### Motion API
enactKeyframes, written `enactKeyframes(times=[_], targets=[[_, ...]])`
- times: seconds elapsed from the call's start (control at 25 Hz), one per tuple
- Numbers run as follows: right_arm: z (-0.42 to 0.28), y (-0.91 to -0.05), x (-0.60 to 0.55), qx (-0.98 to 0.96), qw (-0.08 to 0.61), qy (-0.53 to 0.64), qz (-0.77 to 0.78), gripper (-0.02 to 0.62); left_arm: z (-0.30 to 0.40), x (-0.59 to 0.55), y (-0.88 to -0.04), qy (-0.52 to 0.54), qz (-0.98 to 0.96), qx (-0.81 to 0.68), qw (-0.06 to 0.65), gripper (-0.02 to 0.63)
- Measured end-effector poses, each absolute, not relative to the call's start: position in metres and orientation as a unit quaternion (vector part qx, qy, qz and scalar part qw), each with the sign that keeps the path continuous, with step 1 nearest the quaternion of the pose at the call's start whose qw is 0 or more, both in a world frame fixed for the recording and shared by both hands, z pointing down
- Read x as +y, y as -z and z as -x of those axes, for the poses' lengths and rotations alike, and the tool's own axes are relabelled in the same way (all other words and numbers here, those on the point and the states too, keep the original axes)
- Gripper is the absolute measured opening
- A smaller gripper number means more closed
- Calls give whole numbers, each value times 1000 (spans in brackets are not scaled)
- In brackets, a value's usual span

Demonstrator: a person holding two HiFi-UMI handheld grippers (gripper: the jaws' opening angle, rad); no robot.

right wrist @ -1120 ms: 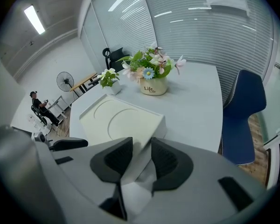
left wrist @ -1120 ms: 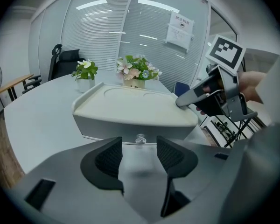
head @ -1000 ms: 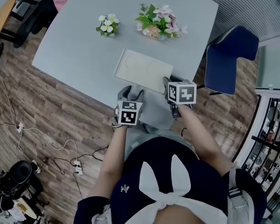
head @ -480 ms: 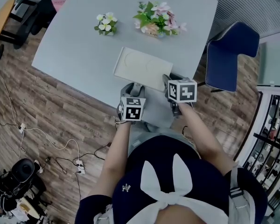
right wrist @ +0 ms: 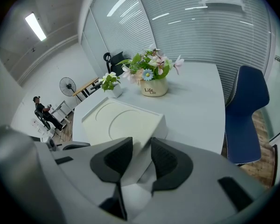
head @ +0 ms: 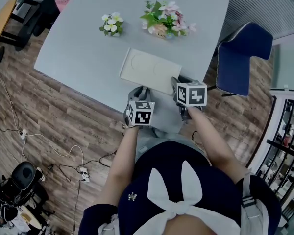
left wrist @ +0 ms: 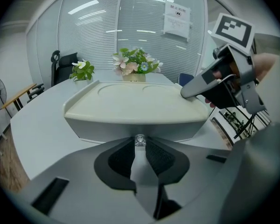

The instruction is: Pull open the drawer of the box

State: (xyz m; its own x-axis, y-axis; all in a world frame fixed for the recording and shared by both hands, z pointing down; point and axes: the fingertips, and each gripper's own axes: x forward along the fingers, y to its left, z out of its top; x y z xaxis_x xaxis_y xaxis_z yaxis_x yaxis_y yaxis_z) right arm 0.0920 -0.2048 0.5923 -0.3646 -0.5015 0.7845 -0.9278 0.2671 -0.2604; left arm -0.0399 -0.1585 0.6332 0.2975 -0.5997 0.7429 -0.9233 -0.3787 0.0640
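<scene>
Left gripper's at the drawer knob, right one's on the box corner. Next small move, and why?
Probably finish closing the left gripper on the clear knob before pulling: its jaws are closing with the knob between the tips, grip not yet sure. The right gripper clamps the box corner, so it should hold.

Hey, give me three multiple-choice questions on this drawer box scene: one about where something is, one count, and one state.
1. The knob is: A on the chair; B between the left gripper jaws; C on the floor.
2. How many flower pots stand on the table? A one; B two; C four.
3. The drawer is: A shut; B pulled fully out; C removed.
Answers: B, the jaws are closing around the knob. B, two pots stand behind the box. A, its front sits flush in the box.
</scene>
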Motion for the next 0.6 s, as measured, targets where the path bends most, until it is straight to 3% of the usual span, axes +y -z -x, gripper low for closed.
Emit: enactKeyframes(times=[0.6], targets=[[-91, -591, -205, -743, 287, -362, -484, 130, 42, -159, -633, -323, -774, -478, 261, 80]])
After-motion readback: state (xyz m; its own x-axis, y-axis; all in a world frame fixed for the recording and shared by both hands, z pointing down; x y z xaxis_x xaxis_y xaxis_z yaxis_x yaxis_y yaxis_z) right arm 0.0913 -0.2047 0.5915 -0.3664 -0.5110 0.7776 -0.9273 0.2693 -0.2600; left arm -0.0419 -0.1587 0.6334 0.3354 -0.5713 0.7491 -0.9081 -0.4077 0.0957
